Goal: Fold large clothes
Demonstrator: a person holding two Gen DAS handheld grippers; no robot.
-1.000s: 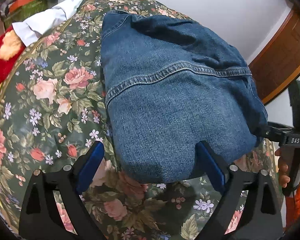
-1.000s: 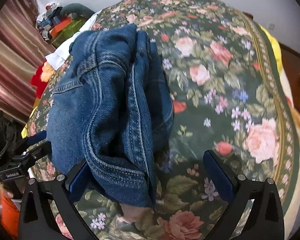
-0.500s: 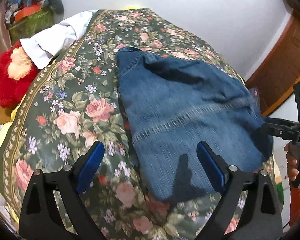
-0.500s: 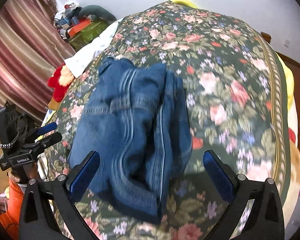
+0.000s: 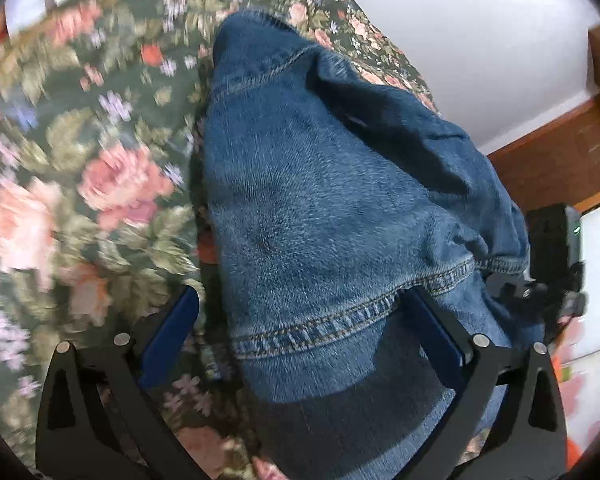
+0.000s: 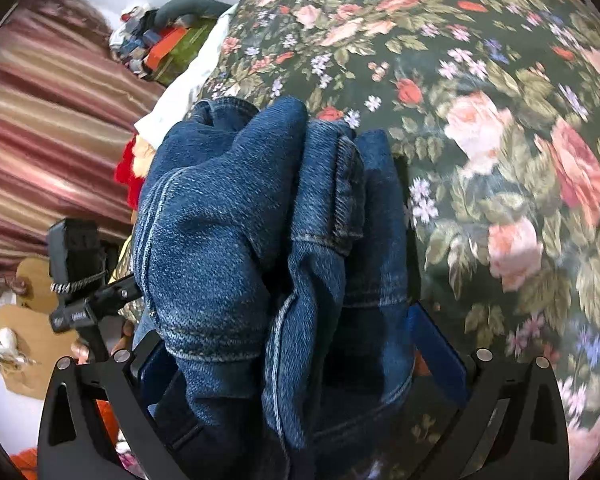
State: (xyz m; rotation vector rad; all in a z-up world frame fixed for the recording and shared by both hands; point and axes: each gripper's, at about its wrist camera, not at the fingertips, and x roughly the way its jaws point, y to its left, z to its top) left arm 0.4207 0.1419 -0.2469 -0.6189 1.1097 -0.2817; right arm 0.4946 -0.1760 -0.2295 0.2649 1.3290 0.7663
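While the folded denim garment (image 5: 340, 208) lies on the floral bedspread (image 5: 80, 160), the left gripper (image 5: 304, 332) hangs over its near end with jaws opening; the seamed hem sits between the blue fingers (image 5: 172, 336), which do not press it. In the right wrist view, the right gripper (image 6: 300, 356) straddles the stacked denim folds (image 6: 236, 220), fingers (image 6: 436, 344) spread wide and apart from the cloth's sides. Small white lettering on the left gripper's body (image 6: 74, 316) is too blurred to read.
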